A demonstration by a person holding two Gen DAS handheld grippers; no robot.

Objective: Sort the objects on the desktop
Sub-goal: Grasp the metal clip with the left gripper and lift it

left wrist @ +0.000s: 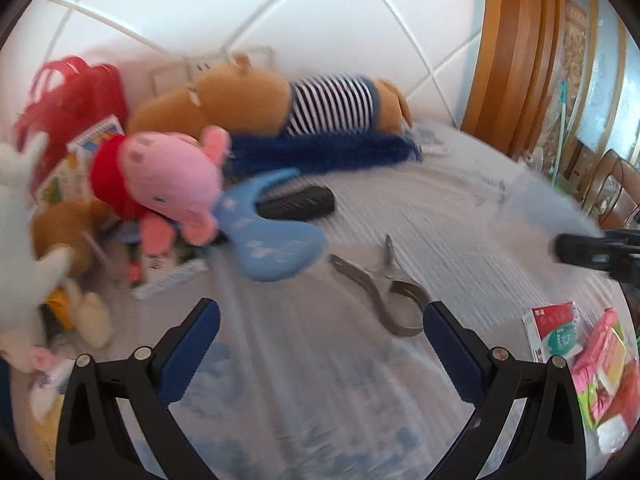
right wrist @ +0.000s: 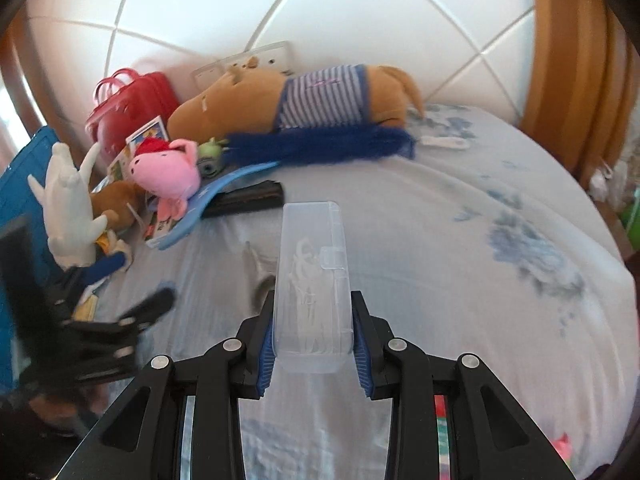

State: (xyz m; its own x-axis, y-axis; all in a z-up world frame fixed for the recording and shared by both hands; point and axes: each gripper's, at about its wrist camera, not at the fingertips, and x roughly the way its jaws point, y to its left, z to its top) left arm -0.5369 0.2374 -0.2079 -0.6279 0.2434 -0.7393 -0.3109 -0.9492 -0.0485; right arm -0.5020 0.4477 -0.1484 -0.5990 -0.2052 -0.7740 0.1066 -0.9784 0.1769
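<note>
Right claw [right wrist: 313, 344] clamped on a clear plastic case [right wrist: 310, 280]; left claw [left wrist: 320, 334] spread apart, holding nothing.
The case sits raised above the cloth-covered surface [right wrist: 460, 240]. Metal pliers [left wrist: 384, 292] lie just beyond the left claw, plush toys [left wrist: 168, 172] farther left.

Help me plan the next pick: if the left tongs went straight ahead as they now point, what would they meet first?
Probably the metal pliers, lying just ahead and slightly right of the open left tongs. Beyond them lie the blue moon cushion and a black comb; blur makes depth uncertain.
</note>
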